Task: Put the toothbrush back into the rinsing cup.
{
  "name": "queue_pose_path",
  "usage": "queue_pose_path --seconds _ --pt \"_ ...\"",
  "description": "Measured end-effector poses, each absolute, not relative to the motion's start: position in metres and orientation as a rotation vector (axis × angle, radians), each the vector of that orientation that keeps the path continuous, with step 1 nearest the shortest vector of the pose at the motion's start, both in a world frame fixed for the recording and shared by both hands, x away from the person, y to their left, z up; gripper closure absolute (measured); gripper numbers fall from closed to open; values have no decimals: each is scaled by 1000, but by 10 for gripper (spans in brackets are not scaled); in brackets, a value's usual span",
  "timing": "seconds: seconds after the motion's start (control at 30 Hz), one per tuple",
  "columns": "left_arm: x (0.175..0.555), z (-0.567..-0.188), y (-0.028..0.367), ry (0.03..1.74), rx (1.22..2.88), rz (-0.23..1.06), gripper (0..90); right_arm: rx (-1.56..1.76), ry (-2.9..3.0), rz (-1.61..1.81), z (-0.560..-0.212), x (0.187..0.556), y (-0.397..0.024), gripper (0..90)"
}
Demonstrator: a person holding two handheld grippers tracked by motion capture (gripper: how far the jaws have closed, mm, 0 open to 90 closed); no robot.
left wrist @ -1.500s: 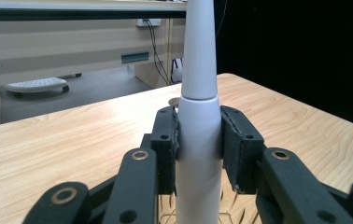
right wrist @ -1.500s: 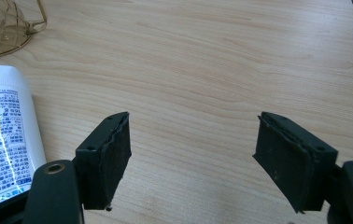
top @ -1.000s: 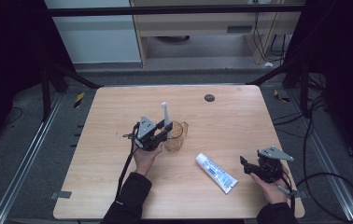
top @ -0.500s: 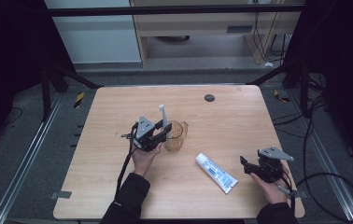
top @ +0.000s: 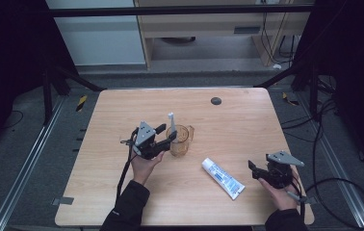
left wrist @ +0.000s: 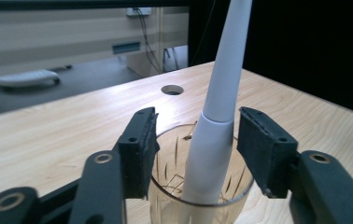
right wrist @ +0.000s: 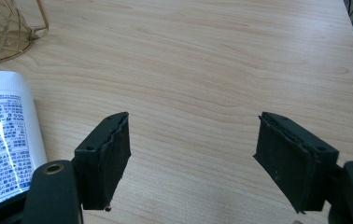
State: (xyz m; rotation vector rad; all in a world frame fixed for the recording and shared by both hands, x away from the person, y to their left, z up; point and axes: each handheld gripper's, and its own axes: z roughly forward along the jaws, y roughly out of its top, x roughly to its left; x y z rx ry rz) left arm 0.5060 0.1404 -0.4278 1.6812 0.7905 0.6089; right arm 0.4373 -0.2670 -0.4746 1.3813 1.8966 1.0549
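The left gripper has just been opening; its jaws flank the white toothbrush without touching, bare tabletop beyond. The smooth, tapering toothbrush leans in the clear amber cup. The right gripper is wide open and empty, the toothpaste tube with unreadable blue print beside it.

One toothbrush, one cup, one toothpaste tube, two claws.

toothbrush: white, upright, leaning | in clear glass cup | mid-table
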Motion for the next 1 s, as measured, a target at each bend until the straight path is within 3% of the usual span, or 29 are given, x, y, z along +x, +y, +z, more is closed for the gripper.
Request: queue_pose_path --seconds 0.43,1.0 --pt "497 -419 154 875 1731 636 370 1381 1869 1039 -471 434 -268 280" --pt "472 -424 206 934 1860 629 339 1309 1847 972 -458 427 -269 418"
